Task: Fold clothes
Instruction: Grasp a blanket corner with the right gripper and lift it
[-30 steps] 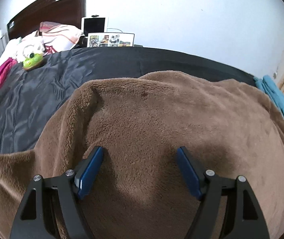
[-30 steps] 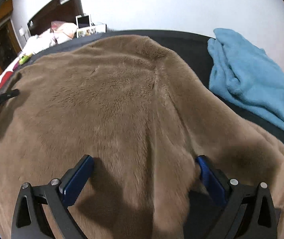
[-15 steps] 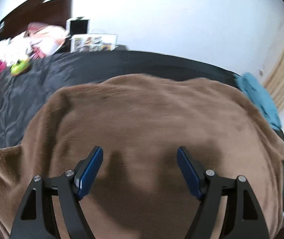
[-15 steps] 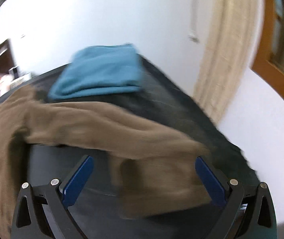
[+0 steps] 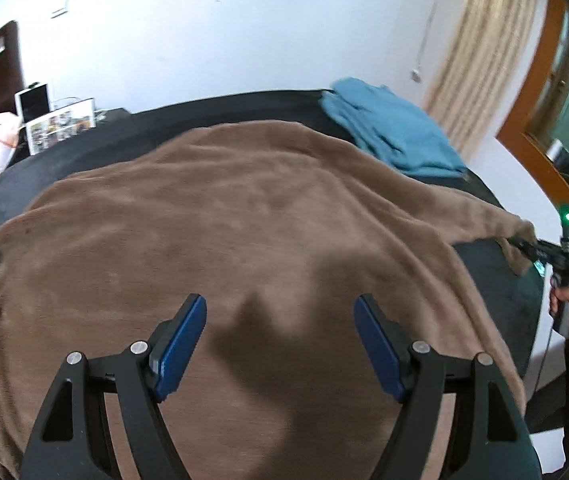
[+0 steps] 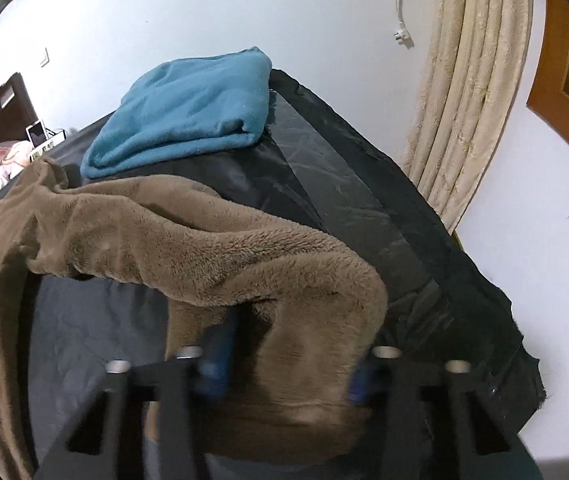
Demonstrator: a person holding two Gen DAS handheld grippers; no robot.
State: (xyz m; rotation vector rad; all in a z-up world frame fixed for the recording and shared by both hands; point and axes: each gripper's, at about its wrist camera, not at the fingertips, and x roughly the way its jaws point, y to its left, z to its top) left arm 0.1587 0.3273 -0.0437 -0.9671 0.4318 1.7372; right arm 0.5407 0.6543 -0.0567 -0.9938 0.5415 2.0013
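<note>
Brown fleece spread over the dark bed, one corner between my right jaws.

The brown fleece garment (image 5: 244, 220) covers the black bed cover (image 6: 344, 184), a folded blue fleece (image 6: 188, 108) beyond it. My left gripper (image 5: 280, 344) hovers above it, jaws spread, empty. My right gripper (image 6: 288, 364) is closing around the fleece's corner.

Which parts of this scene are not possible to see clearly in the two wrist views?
- Right gripper: closing on the brown garment's sleeve; motion blur hides pad contact in the right wrist view.
- Garment's near hem: cut off by the left wrist view's lower edge.
- Photos in the frame: too small.
- Under the blue garment: hidden.
</note>
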